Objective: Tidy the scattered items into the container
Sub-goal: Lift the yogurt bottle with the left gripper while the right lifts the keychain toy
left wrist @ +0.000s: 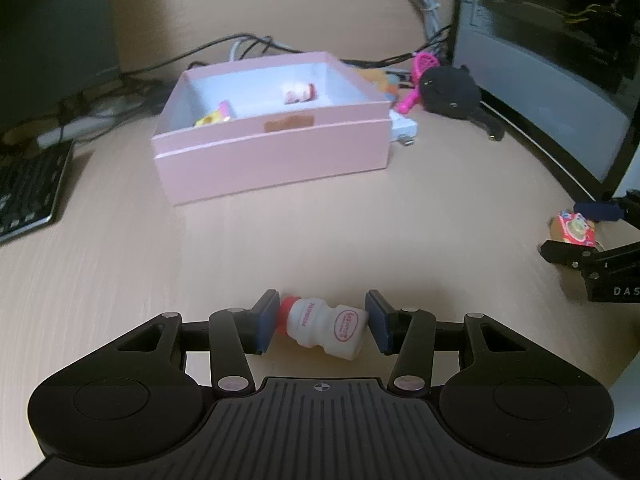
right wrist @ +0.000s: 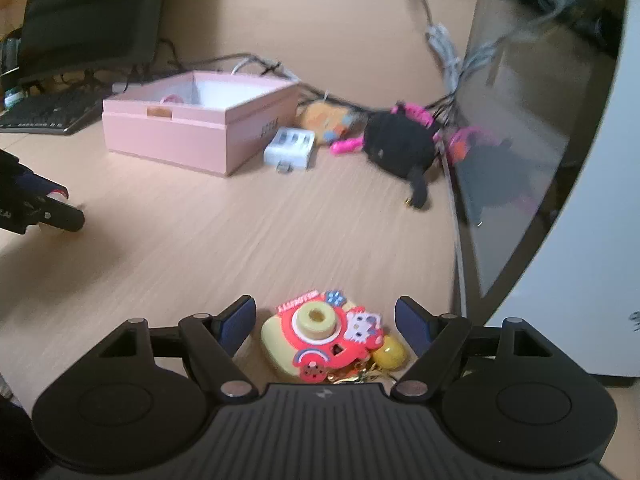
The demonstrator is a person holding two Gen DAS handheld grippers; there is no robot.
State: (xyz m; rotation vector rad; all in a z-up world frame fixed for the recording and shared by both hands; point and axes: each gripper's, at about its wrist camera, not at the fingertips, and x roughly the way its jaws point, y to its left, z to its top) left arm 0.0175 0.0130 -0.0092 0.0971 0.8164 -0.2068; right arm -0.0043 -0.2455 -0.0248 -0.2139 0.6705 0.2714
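While the left gripper (left wrist: 322, 325) is bracketing the small white bottle (left wrist: 325, 328) lying on its side on the bench (left wrist: 200, 248), its jaws are sitting narrow: one pad is touching the red cap, the other looks just shy of the base. Squeezing squarely along the bottle's length should stop it pivoting out. The right gripper (right wrist: 325, 324) is straddling the camera-shaped keychain (right wrist: 326, 334) with jaws wide, both pads apart from it; centring before closing seems wise, since the flat charm and its trailing chain could slip. The pink box (left wrist: 272, 148), already holding a few pieces, is waiting ahead.
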